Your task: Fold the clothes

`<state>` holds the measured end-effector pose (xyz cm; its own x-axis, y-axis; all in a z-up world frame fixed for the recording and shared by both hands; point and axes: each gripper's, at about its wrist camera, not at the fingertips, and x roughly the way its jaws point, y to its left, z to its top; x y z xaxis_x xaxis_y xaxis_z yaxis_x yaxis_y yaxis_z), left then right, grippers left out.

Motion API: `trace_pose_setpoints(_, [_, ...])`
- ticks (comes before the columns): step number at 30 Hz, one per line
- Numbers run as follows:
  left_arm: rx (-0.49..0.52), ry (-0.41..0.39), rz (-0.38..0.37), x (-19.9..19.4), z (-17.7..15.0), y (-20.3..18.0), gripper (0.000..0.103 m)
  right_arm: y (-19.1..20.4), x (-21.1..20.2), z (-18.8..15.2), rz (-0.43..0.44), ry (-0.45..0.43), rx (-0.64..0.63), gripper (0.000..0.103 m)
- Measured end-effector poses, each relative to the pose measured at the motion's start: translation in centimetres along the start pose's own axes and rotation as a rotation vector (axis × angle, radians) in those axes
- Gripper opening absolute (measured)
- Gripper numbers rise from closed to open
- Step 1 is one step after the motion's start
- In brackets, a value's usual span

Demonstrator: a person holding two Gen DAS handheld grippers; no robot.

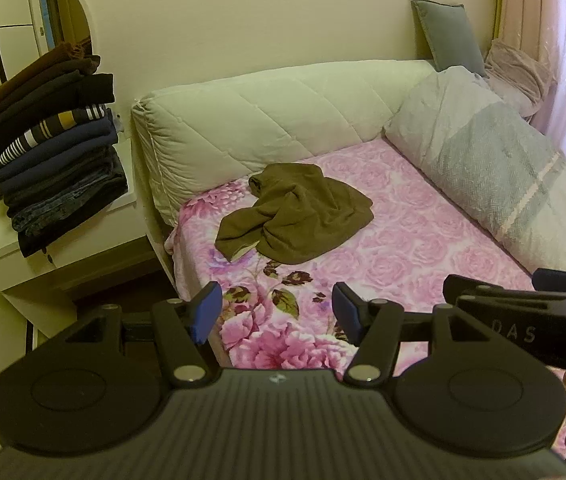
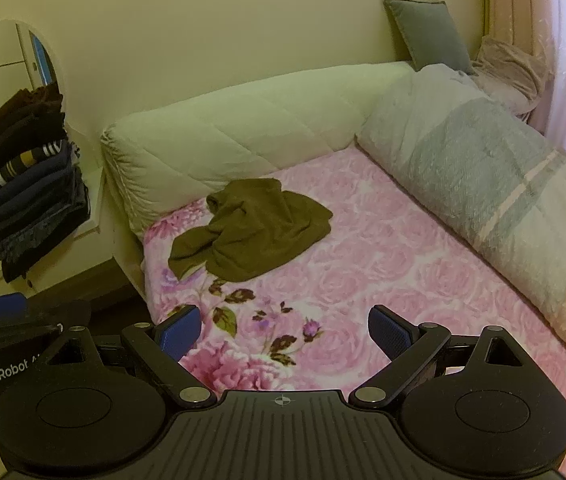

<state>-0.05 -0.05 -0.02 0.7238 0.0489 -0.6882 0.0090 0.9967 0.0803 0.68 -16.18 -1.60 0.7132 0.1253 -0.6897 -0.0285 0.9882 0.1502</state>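
Note:
A crumpled olive-brown garment (image 1: 297, 212) (image 2: 253, 230) lies on the pink floral bedspread (image 1: 395, 248) (image 2: 363, 264), close to the white quilted headboard cushion. My left gripper (image 1: 277, 314) hangs open above the bed's near edge, well short of the garment, nothing between its blue pads. My right gripper (image 2: 285, 334) is also open and empty, over the bedspread, nearer than the garment. In the left wrist view the right gripper's body shows at the right edge; in the right wrist view the left gripper's body shows at the left edge.
A stack of folded dark clothes (image 1: 51, 144) (image 2: 23, 184) sits on a white bedside unit (image 1: 15, 256) at the left, beneath an oval mirror (image 1: 35, 24). A rolled grey and white duvet (image 1: 495, 168) (image 2: 483, 184) lines the bed's right side. A grey pillow (image 1: 449, 38) leans in the corner.

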Motion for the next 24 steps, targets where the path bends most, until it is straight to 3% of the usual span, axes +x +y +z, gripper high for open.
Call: trace_pose_setpoints(24, [-0.02, -0.012, 0.001, -1.2, -0.3, 0.6, 0.057, 1.3, -1.9, 0.8, 0.016, -0.024, -0.036, 0.093])
